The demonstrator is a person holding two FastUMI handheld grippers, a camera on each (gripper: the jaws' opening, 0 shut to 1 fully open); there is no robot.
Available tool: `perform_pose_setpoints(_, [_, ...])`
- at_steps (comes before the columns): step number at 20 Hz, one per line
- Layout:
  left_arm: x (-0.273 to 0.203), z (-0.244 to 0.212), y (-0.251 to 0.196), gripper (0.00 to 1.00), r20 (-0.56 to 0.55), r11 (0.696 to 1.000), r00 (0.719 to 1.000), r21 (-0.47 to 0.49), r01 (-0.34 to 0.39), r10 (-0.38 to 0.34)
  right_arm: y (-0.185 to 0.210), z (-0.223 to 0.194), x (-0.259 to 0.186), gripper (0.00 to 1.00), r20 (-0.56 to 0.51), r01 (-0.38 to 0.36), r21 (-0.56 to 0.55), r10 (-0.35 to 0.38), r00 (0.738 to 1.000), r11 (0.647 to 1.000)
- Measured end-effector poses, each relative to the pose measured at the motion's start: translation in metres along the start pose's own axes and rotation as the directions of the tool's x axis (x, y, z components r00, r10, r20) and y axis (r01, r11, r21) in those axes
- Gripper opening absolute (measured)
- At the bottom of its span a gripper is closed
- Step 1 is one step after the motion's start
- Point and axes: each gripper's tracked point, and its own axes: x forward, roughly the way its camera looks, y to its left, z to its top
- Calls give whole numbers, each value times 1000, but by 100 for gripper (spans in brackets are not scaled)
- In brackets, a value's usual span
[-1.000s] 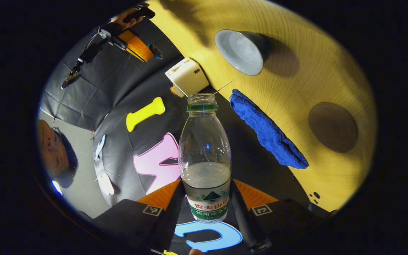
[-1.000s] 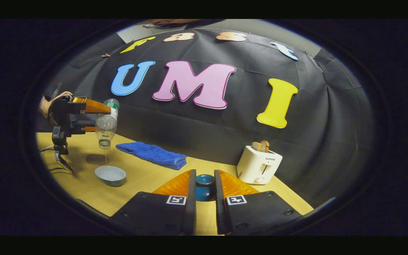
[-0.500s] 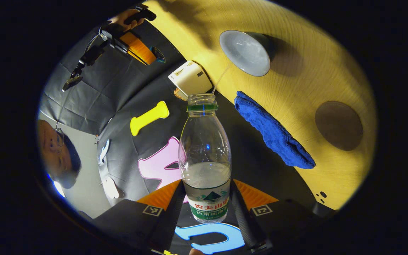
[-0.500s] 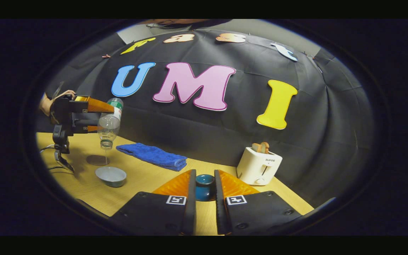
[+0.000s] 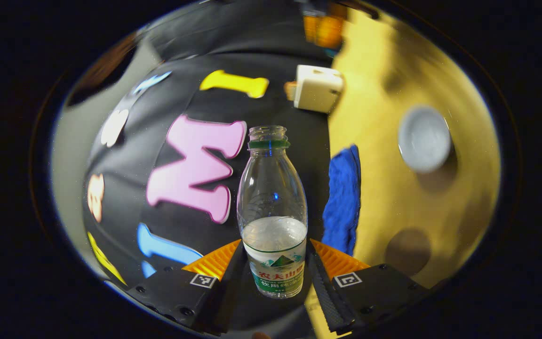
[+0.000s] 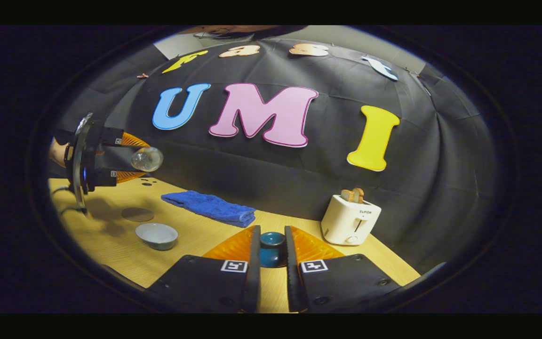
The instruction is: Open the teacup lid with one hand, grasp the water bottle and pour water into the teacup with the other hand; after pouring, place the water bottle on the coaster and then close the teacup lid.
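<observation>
My left gripper point(image 5: 274, 256) is shut on a clear, uncapped water bottle point(image 5: 273, 207) with a green neck ring, water filling its lower part. In the right gripper view the bottle point(image 6: 146, 159) lies roughly level in the left gripper point(image 6: 111, 160), high above the table's left end. The pale grey teacup point(image 5: 424, 138) stands open on the wooden table, with the round brown coaster point(image 5: 407, 245) close by. Seen from the right gripper view, the teacup point(image 6: 156, 234) sits just in front of the coaster point(image 6: 137, 214). My right gripper point(image 6: 271, 235) is shut on the dark teal lid point(image 6: 271, 247), held off the table.
A folded blue towel point(image 6: 210, 207) lies along the back of the table point(image 6: 195, 240), between cup and toaster. A white toaster point(image 6: 350, 219) with bread in it stands at the right. A cable trails near the table's left end.
The left gripper has rolled the bottle back from its mouth-down pouring tilt to about level, and the thin stream into the teacup has stopped. The right gripper has held still with the lid.
</observation>
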Motion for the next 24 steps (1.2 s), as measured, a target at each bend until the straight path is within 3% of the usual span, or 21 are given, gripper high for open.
perform_pose_setpoints(1, [1, -1, 0, 75, -9, 985, 1000, -172, 25, -27, 2, -1, 1, 27, -1, -3, -2, 3, 1000, 1000])
perform_pose_setpoints(2, [2, -3, -4, 75, -16, 935, 998, -353, 48, -57, 4, 0, 1, 26, -2, -7, -4, 7, 1000, 1000])
perform_pose_setpoints(4, [8, -9, -7, 76, -19, 763, 996, -644, 57, -91, 6, 1, 2, 26, -3, -11, -3, 11, 1000, 1000])
perform_pose_setpoints(5, [10, -12, -9, 75, -28, 672, 996, -739, 39, -88, 7, 1, 3, 31, -2, -12, -4, 12, 1000, 1000])
perform_pose_setpoints(7, [12, -14, -15, 76, -19, 509, 995, -860, 32, -95, 9, 1, 3, 26, -4, -14, -8, 14, 1000, 1000])
perform_pose_setpoints(8, [13, -14, -17, 75, -6, 443, 995, -896, 38, -98, 10, 1, 4, 26, -6, -15, -7, 15, 1000, 1000])
perform_pose_setpoints(10, [15, -18, -21, 75, -3, 355, 994, -934, 36, -107, 12, 1, 5, 26, -10, -16, -6, 16, 1000, 1000])
perform_pose_setpoints(12, [16, -20, -24, 76, -13, 315, 993, -949, 26, -121, 14, 1, 6, 26, -10, -16, -6, 16, 1000, 1000])
perform_pose_setpoints(13, [17, -22, -28, 76, -24, 309, 992, -951, 17, -127, 15, 2, 6, 26, -11, -17, -5, 17, 1000, 1000])
perform_pose_setpoints(20, [35, -27, -58, 76, -60, 306, 983, -952, -3, -175, 21, 2, 7, 27, -18, -14, -10, 14, 1000, 1000])
perform_pose_setpoints(21, [34, -28, -62, 76, -62, 298, 982, -954, -6, -179, 21, 1, 7, 31, -20, -13, -10, 13, 1000, 1000])
perform_pose_setpoints(24, [28, -33, -65, 78, -69, 283, 984, -959, -19, -167, 22, 1, 7, 22, -22, -7, -12, 7, 1000, 1000])
